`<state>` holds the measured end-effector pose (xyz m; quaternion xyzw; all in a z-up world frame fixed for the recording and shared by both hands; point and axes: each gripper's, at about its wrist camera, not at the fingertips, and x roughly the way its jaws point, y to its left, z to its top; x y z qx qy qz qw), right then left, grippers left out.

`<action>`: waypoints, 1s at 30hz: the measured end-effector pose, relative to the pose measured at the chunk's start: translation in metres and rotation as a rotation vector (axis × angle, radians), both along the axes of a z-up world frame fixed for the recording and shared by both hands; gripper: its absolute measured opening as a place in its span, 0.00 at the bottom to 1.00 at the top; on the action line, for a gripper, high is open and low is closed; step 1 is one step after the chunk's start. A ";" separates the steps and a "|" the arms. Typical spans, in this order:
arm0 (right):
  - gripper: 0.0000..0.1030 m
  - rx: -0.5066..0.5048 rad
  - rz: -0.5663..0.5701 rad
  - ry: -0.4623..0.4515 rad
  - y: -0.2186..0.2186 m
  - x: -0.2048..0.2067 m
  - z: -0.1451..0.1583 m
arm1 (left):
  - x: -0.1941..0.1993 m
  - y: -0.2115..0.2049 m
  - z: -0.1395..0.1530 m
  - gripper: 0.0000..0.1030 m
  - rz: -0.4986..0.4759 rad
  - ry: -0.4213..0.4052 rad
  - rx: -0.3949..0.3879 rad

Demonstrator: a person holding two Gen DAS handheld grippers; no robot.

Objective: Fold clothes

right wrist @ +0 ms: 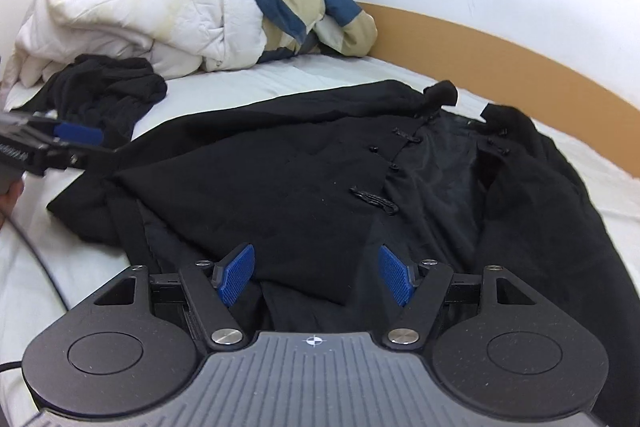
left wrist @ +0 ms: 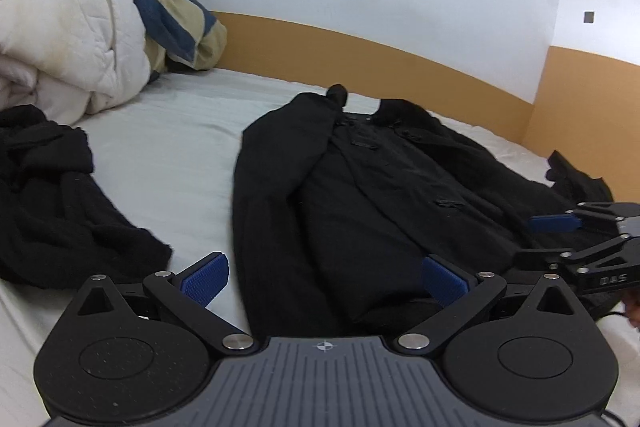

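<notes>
A black coat [left wrist: 360, 187] lies spread on the white bed sheet [left wrist: 168, 147], front up, with its toggle fastenings [right wrist: 374, 201] showing. My left gripper [left wrist: 324, 279] is open at the coat's near end, with one pad over the sheet and the other over the fabric. In the right wrist view the left gripper [right wrist: 86, 145] sits at the coat's left corner. My right gripper [right wrist: 316, 275] is open just above the coat [right wrist: 320, 167], and dark cloth lies under the gap. The right gripper [left wrist: 540, 241] also shows at the coat's right side in the left wrist view.
A second black garment [left wrist: 48, 195] lies crumpled on the left. A white duvet [right wrist: 152, 7] with a blue and beige cover is piled at the head of the bed. A wall with an orange band [left wrist: 360, 63] runs along the far side. A dark item [left wrist: 576, 179] lies far right. A cable [right wrist: 40, 259] trails over the sheet.
</notes>
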<state>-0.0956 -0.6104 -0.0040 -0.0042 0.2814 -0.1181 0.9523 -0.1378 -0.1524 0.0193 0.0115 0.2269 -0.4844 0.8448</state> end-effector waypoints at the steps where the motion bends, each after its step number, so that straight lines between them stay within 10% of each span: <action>1: 0.69 0.026 -0.017 -0.001 -0.003 0.004 -0.003 | -0.001 -0.004 -0.001 0.99 -0.013 0.008 0.007; 10: 0.70 0.133 -0.086 -0.096 -0.031 -0.042 -0.004 | -0.007 -0.034 -0.012 0.52 -0.059 0.053 0.099; 12: 0.70 0.149 -0.099 -0.100 -0.035 -0.047 -0.005 | -0.008 -0.041 -0.015 0.06 -0.055 0.058 0.126; 25: 0.75 0.226 -0.270 -0.173 -0.068 -0.085 -0.015 | -0.005 0.009 0.007 0.01 0.047 0.002 0.111; 28: 0.77 0.244 -0.264 -0.174 -0.070 -0.084 -0.018 | -0.012 -0.004 0.001 0.13 0.022 -0.015 0.144; 30: 0.77 0.242 -0.250 -0.182 -0.067 -0.081 -0.021 | -0.013 -0.013 0.000 0.63 0.026 0.003 0.132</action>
